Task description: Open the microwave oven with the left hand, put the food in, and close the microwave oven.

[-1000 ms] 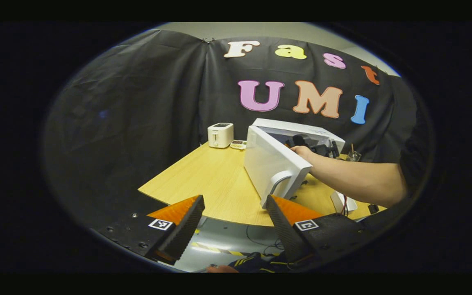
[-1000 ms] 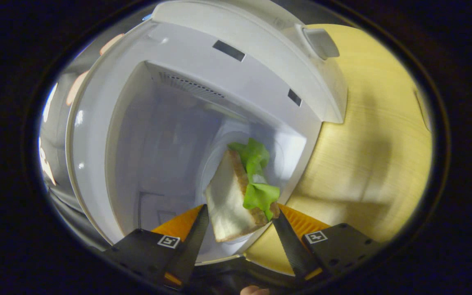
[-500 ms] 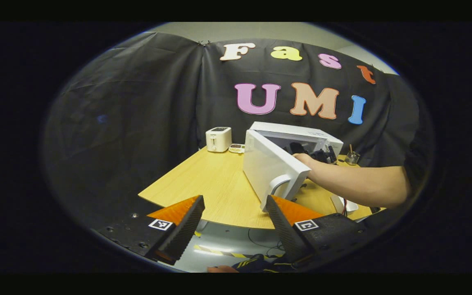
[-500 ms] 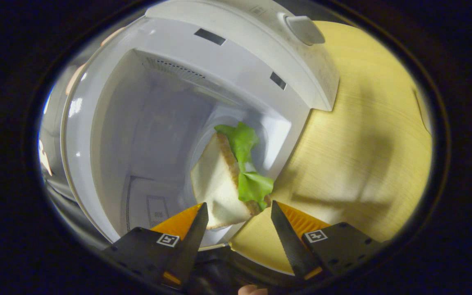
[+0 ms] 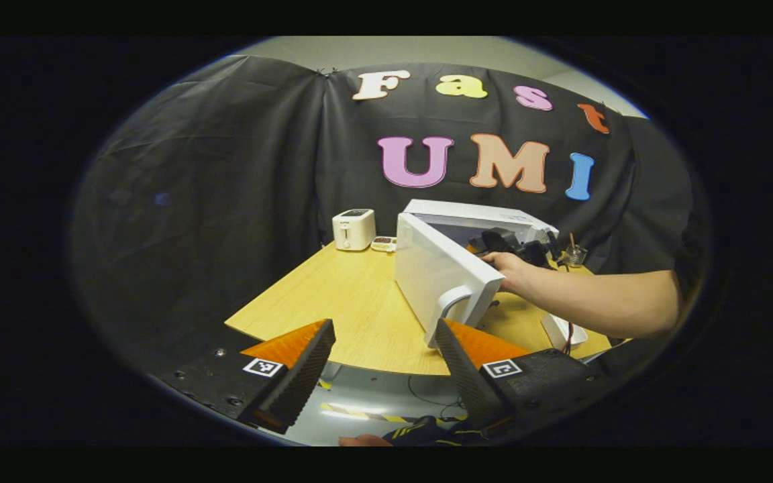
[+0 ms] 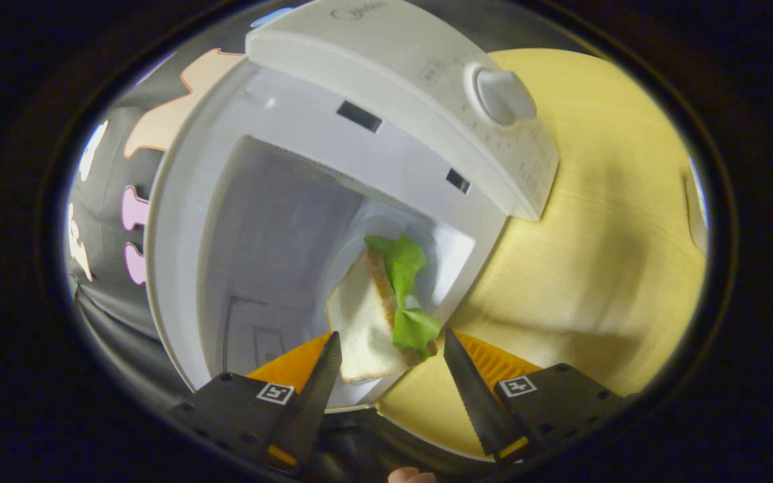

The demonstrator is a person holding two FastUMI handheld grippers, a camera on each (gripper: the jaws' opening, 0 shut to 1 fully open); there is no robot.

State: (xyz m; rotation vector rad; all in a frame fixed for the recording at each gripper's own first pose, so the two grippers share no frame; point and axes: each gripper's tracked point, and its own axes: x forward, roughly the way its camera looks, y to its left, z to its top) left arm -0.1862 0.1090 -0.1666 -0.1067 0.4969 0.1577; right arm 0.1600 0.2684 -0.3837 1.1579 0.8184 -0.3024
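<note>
Both grippers open: right gripper (image 6: pixel 392 345) clear of sandwich (image 6: pixel 380 315) in microwave (image 6: pixel 333 201); left gripper (image 5: pixel 385 342) empty. Withdraw straight, then shut door (image 5: pixel 437 272).

A white toaster (image 5: pixel 353 229) is seen standing at the far edge of the wooden table (image 5: pixel 339 302), well ahead of the claw and slightly to its left. A small flat item (image 5: pixel 384 243) lies just beside it. Farther right, a small glass (image 5: pixel 574 255) is set. Below the claw, pale floor (image 5: pixel 373 396) with striped tape is visible.
</note>
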